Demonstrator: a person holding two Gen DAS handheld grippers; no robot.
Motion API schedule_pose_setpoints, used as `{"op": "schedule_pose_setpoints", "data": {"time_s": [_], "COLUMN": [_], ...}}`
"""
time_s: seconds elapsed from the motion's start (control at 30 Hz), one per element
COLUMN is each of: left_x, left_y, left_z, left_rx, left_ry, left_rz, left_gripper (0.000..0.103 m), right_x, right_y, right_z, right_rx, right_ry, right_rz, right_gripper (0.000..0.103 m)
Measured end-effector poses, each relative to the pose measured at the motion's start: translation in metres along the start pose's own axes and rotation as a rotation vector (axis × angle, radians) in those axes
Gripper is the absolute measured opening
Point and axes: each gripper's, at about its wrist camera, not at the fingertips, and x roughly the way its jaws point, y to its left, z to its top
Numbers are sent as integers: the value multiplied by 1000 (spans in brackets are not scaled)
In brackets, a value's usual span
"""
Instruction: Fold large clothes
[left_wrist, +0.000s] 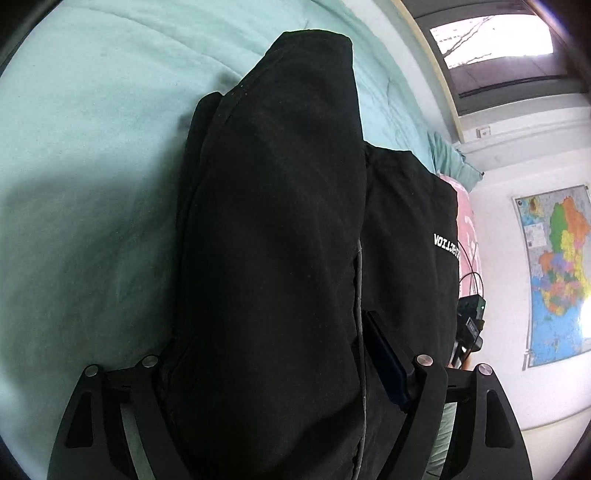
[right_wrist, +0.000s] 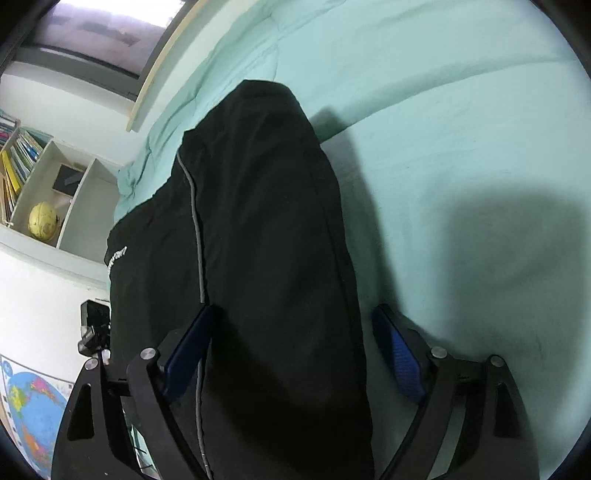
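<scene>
The black cloth (left_wrist: 273, 229) is right up close, filling the middle of both views and hanging down between the claws onto the green bed (left_wrist: 92, 155). It is big and dark, with a thin grey cord (right_wrist: 199, 236) along one seam and small white letters (left_wrist: 445, 245) at the right of the left view. A lower part of the cloth lies flat on the bed, toward the right in the left view and the left in the right view. The left claw (left_wrist: 266, 369) has the cloth bunched between its fingers; one finger is hidden by cloth, so I cannot tell if it is pinching. The right claw (right_wrist: 291, 343) looks wide, with its blue pads (right_wrist: 397, 354) apart and the cloth running between them, one pad touching it and the other just beside it. I think a fold is half done, with the lifted part being carried over. Next, the lifted part likely needs laying flat on the lower part, edges lined up, then letting go. A map (left_wrist: 554, 273) hangs on the wall at the right of the left view, and a yellow globe (right_wrist: 43, 221) sits on a shelf (right_wrist: 74, 184) at the left of the right view.
</scene>
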Motion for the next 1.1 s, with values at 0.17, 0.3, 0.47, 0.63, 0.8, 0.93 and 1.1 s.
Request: {"op": "schedule_pose_setpoints", "data": {"time_s": [0.17,0.3,0.47,0.63,0.8,0.93,1.1], "left_x": [-1,10,-4,-50,-108,-143,-151], "left_y": [6,7,-17,-74,-138,-177,-197], "left_z": [-11,-10,-18,-56,-108,-150,-178], "left_rx": [21,-10,31,194,349,440,480], "left_ry": [10,13,-77,-220,-321,-361,-321], "left_rz": [-31,-31,50,73,-88,-121,-143], "left_gripper": [82,82,48,38,38,38,39], "right_x": [-6,-4,13,-15,-73,-109,-156], "right_y": [1,-3,12,56,114,158,215], "right_z": [-15,-12,3,-21,-62,-98,-146], "right_rx": [-73,-59,-32,-150,-255,-317,-373], "right_ry": [88,101,69,-57,-204,-240,-263], "right_rz": [30,78,176,31,-8,-42,-106], "right_gripper": [90,99,65,39,27,24,16]}}
